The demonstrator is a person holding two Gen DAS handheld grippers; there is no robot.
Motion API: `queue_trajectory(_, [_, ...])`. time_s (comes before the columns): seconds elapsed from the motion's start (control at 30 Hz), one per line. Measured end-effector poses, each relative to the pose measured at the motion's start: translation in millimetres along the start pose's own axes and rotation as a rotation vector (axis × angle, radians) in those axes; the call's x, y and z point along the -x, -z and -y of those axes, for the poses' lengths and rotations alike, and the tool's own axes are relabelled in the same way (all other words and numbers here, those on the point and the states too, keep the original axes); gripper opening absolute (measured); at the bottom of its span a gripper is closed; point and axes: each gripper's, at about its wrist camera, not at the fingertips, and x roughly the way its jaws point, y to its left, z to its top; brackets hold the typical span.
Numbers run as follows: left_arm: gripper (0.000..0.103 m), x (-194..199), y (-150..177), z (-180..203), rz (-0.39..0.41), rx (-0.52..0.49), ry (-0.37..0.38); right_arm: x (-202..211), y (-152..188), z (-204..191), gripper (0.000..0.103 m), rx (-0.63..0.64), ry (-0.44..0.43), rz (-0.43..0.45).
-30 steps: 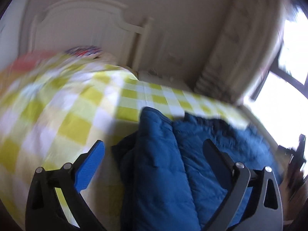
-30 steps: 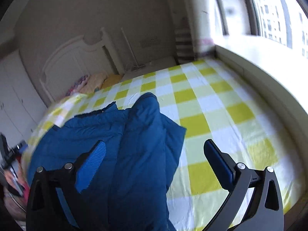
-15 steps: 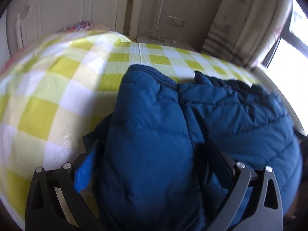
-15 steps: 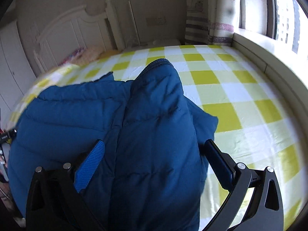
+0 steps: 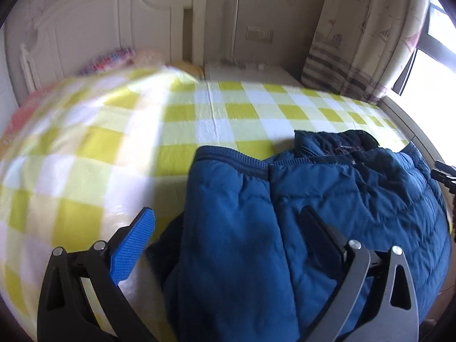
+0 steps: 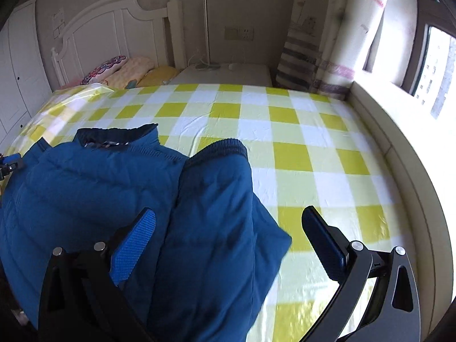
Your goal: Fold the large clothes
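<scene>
Two grippers wide open, holding nothing: left gripper (image 5: 228,239), right gripper (image 6: 229,238). Blue padded jacket (image 5: 327,199) lies lower centre-right of left view, lower left of right view, on checked bed (image 6: 299,156). Sleeves laid over body; collar (image 6: 116,136) toward headboard (image 6: 114,31). Judged soft, bulky, springy, light; slick shell. Best hold: hem corners or quilted seam, deep bite.
</scene>
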Motion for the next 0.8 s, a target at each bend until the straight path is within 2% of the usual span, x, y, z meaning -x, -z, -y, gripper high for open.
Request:
queue_trajectory(0.1, [0.100, -29, -10, -8, -0.086, 0.045, 0.035, -32, -8, 11, 0.098, -0.053, -0.030, -0.070])
queue_trajectory(0.17, [0.100, -40, -14, -14, -0.115, 0.071, 0.081, -47, -8, 16, 0.086, -0.075, -0.064, -0.082])
queue_trajectory(0.2, [0.100, -41, -16, -16, -0.113, 0.077, 0.087, -49, -7, 18, 0.079, -0.085, -0.093, -0.076])
queue_trajectory(0.23, [0.100, -41, -18, -17, -0.100, 0.078, 0.079, -49, -6, 19, 0.067, -0.096, -0.136, -0.057])
queue_trajectory(0.27, [0.095, -41, -20, -18, -0.090, 0.075, 0.071, -46, -5, 16, 0.062, -0.090, -0.150, -0.045])
queue_trajectory(0.3, [0.086, -39, -22, -18, -0.075, 0.063, 0.067, -42, -4, 11, 0.051, -0.070, -0.155, -0.027])
queue_trajectory(0.33, [0.054, -40, -23, -15, -0.076, 0.037, 0.085, -36, -3, 4, 0.042, -0.034, -0.140, -0.002])
queue_trajectory(0.37, [0.039, -39, -22, -9, -0.076, -0.004, 0.079, -29, -2, -5, 0.032, 0.009, -0.109, 0.026])
queue_trajectory(0.43, [0.014, -30, -17, 4, -0.030, -0.073, 0.067, -11, 0, -19, 0.023, 0.070, -0.065, 0.087])
queue_trajectory(0.53, [0.011, 3, -5, 22, 0.088, -0.151, -0.001, 30, 5, -34, 0.016, 0.108, -0.053, 0.181])
queue_trajectory(0.6, [0.011, 31, -4, 26, 0.159, -0.165, -0.017, 58, 2, -39, 0.015, 0.111, -0.053, 0.230])
queue_trajectory(0.67, [0.011, 64, -18, 25, 0.221, -0.147, 0.009, 79, -7, -39, 0.015, 0.084, -0.062, 0.267])
queue_trajectory(0.77, [0.011, 94, -45, 24, 0.253, -0.118, 0.048, 103, -33, -35, 0.015, 0.022, -0.095, 0.312])
queue_trajectory(0.8, [0.012, 96, -58, 26, 0.247, -0.109, 0.044, 104, -45, -36, 0.015, 0.011, -0.080, 0.322])
